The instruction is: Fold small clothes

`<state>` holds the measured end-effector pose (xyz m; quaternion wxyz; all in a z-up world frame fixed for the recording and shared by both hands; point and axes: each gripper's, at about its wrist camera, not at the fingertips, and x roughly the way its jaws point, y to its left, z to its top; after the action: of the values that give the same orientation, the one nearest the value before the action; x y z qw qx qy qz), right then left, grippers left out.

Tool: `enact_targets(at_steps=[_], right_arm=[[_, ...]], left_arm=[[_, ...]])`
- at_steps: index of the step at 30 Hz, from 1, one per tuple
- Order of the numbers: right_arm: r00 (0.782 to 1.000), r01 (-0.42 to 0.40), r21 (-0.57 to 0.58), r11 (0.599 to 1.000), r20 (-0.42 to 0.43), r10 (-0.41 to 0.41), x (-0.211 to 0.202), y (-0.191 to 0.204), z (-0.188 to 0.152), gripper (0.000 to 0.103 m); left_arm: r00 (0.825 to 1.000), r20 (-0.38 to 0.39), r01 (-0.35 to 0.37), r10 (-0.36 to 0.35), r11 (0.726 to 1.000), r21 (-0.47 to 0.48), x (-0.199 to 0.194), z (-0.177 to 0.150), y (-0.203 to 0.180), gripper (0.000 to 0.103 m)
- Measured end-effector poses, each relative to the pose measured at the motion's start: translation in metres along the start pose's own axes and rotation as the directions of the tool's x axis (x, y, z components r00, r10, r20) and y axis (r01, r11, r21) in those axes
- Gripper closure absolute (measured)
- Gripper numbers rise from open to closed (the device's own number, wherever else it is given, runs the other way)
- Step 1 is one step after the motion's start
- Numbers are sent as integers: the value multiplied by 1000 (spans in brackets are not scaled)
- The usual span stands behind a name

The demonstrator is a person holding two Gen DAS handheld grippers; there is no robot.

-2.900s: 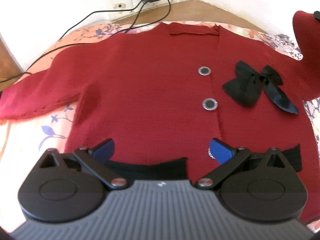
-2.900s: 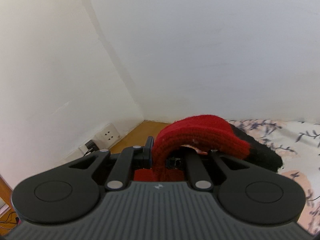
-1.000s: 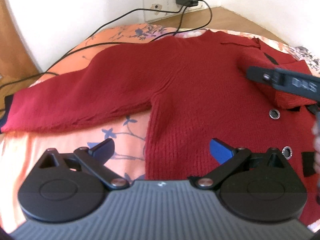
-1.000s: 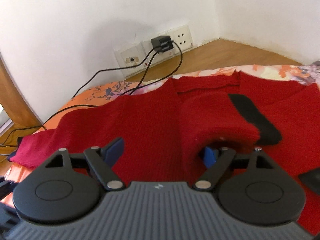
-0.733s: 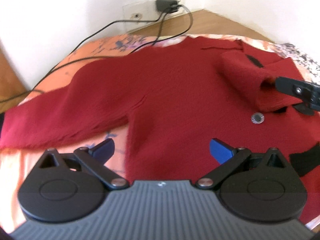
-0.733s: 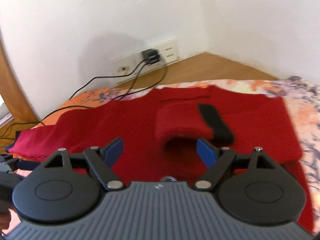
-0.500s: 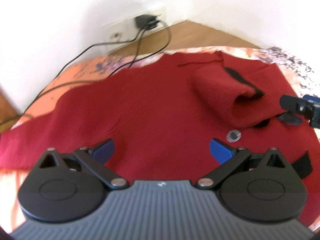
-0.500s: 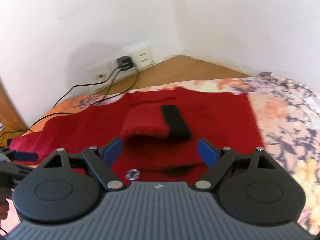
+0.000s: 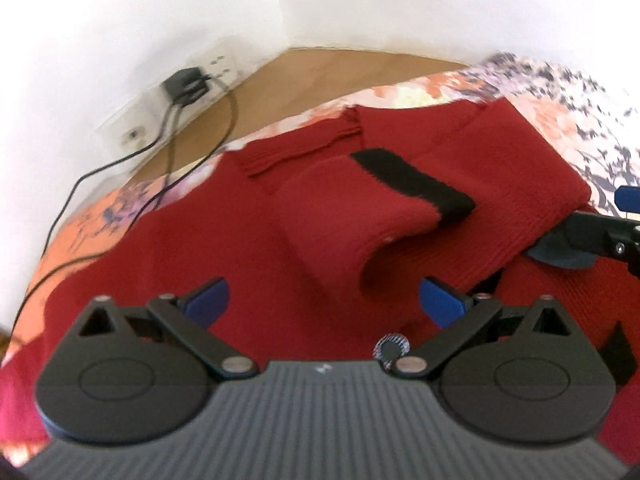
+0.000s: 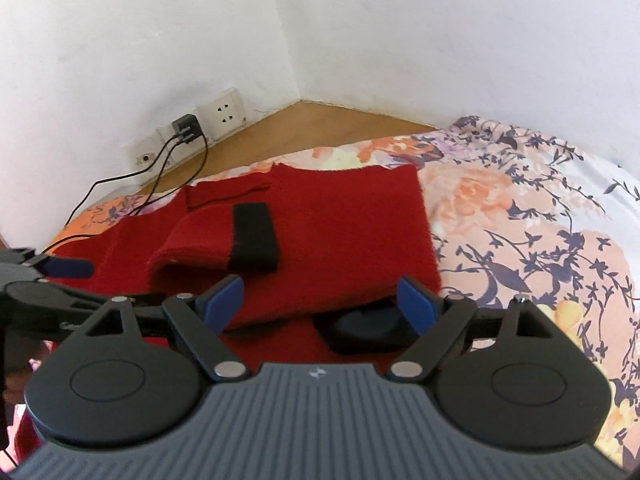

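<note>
A small red knit cardigan (image 9: 200, 240) (image 10: 352, 216) lies flat on the flowered bed. Its right sleeve (image 9: 352, 220) (image 10: 208, 240) is folded in over the chest, and the black cuff (image 9: 412, 180) (image 10: 254, 236) lies on top. A round button (image 9: 391, 347) shows near the left gripper's body. My left gripper (image 9: 324, 300) hovers open over the cardigan's middle, holding nothing. My right gripper (image 10: 320, 296) is open above the folded side and the black bow (image 10: 368, 330), with nothing between its fingers. Each gripper shows at the edge of the other's view.
The flowered bedsheet (image 10: 540, 240) spreads to the right of the cardigan. Behind the bed runs a strip of wooden floor (image 10: 320, 128) up to the white walls. A wall socket with a black charger (image 10: 185, 125) trails cables (image 9: 80, 184) across the sheet's left part.
The right gripper let go of the folded sleeve and drew back toward the right. The left gripper swung right from the outstretched left sleeve toward the cardigan's middle.
</note>
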<state>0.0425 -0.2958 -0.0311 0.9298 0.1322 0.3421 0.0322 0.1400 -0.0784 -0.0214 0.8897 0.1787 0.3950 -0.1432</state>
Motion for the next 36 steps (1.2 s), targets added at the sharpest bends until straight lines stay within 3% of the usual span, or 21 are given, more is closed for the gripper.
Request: enact_targets(at_steps=[6, 13, 16, 18, 19, 20, 23, 30, 36], right_arm=[[1000, -3, 16, 1000, -14, 3, 7, -12, -1, 14], [1000, -6, 36, 999, -23, 7, 14, -25, 0, 14], [1000, -6, 41, 999, -29, 7, 17, -30, 0, 14], [999, -8, 41, 999, -32, 9, 19, -32, 0, 14], [999, -9, 41, 999, -32, 10, 20, -33, 0, 14], [999, -11, 41, 999, -34, 12, 21, -33, 0, 14], [999, -17, 43, 999, -37, 19, 23, -33, 0, 14], [999, -32, 34, 999, -38, 33, 27, -27, 1, 14], [998, -46, 12, 999, -40, 46, 31, -18, 2, 14]], left_arm=[[999, 32, -20, 17, 993, 117, 22, 12, -27, 0], [996, 85, -44, 24, 968, 247, 36, 16, -51, 15], [995, 103, -39, 13, 965, 259, 37, 17, -55, 29], [994, 107, -21, -6, 968, 251, 38, 17, -56, 44], [994, 108, -11, -16, 969, 248, 38, 18, -56, 58], [994, 108, -2, -24, 970, 241, 37, 18, -55, 72], [992, 123, 5, -30, 979, 206, 34, 20, -49, 88], [983, 185, 13, -14, 1000, 6, 11, 24, -11, 90], [980, 197, 1, 35, 984, -180, -3, 14, 31, 90]])
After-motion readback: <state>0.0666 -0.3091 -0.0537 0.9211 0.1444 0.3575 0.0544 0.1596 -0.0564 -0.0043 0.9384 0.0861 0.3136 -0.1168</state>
